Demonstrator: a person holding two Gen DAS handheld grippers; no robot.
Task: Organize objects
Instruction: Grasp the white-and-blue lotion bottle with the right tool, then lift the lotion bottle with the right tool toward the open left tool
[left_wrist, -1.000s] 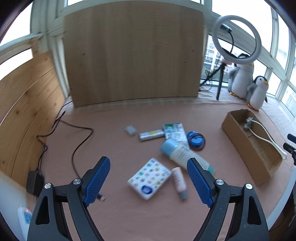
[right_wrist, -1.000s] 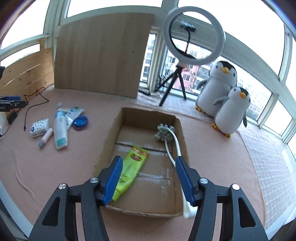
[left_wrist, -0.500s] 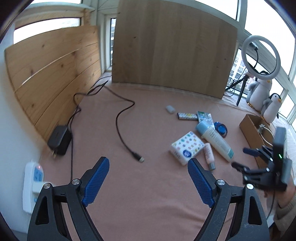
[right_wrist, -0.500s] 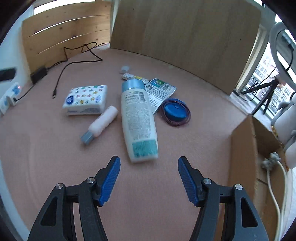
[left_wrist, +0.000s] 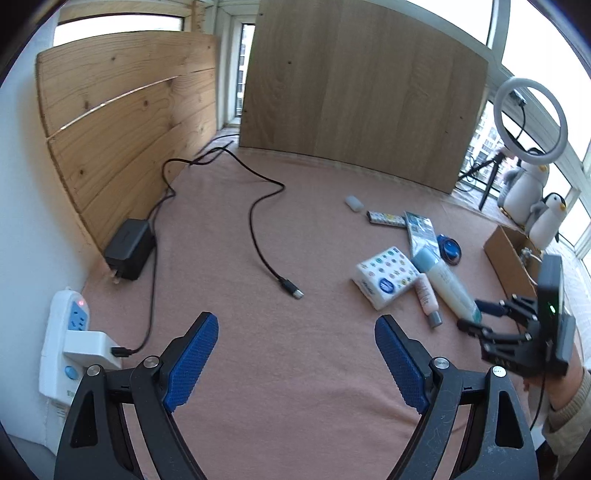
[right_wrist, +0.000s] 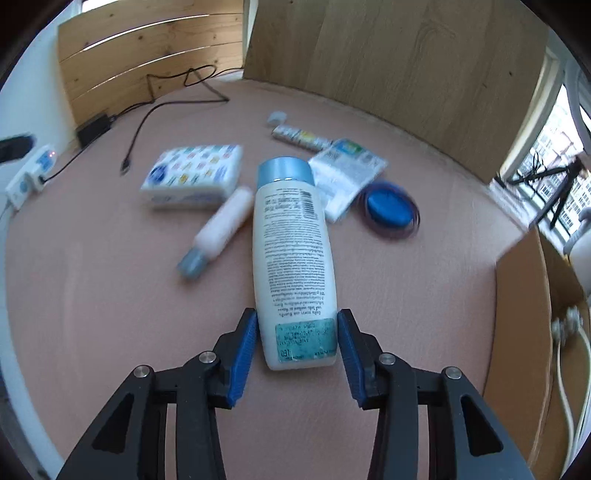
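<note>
A white bottle (right_wrist: 291, 251) with a light-blue cap lies on the pink cloth. My right gripper (right_wrist: 297, 339) is shut on its base end, one blue pad against each side. Left of the bottle are a pink tube (right_wrist: 219, 230) and a patterned tissue pack (right_wrist: 194, 177). Beyond it are a sachet (right_wrist: 345, 173), a blue round lid (right_wrist: 389, 208), a printed strip (right_wrist: 301, 136) and a small grey piece (right_wrist: 277, 118). My left gripper (left_wrist: 295, 354) is open over bare cloth, well left of the tissue pack (left_wrist: 386, 277) and the bottle (left_wrist: 445, 280). The right gripper (left_wrist: 476, 317) shows at that bottle's near end.
A cardboard box (right_wrist: 517, 295) with a white cord inside stands to the right. A black cable (left_wrist: 266, 229), an adapter (left_wrist: 127, 249) and a white power strip (left_wrist: 66, 332) lie at the left by the wooden panels. Plush penguins (left_wrist: 532, 192) and a ring light (left_wrist: 530, 122) stand at the far right.
My right gripper swung from over the box to the bottle, moved in and shut on its base. My left gripper turned left and pulled back from the objects.
</note>
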